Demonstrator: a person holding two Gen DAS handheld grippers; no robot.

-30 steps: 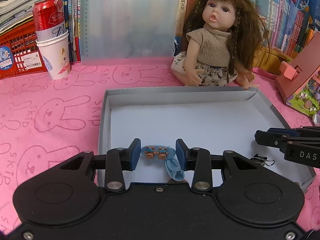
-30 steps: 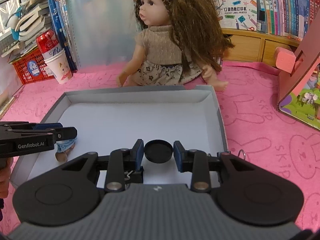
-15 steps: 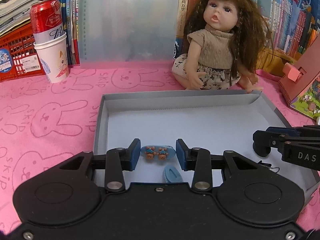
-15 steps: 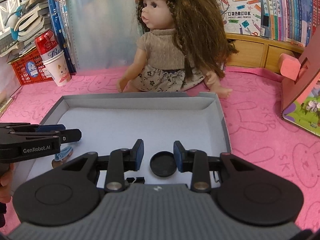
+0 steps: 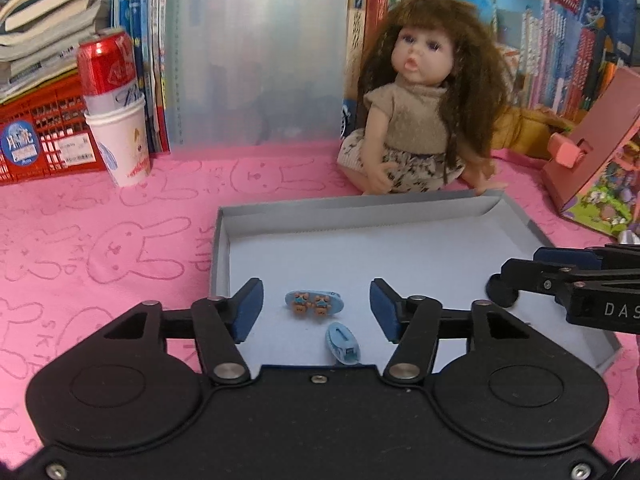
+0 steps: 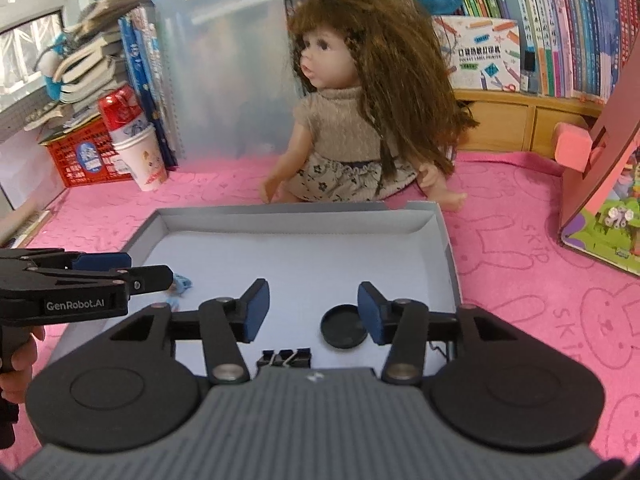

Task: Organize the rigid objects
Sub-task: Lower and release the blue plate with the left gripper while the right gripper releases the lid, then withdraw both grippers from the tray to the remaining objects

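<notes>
Both grippers, left [image 5: 316, 306] and right [image 6: 313, 307], have let go, jaws opening, leaving hair clip [image 5: 314, 303] and cap [image 6: 344, 327] in the tray [image 5: 420, 208]; sorting looks nearly finished.

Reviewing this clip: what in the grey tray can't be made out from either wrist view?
- Black binder clips: right wrist view, lower part cut off behind the right hand-held gripper body.
- Plain blue hair clip: left wrist view, near end hidden by the left hand-held gripper body.
- Grey tray: near rim hidden in both views.
</notes>
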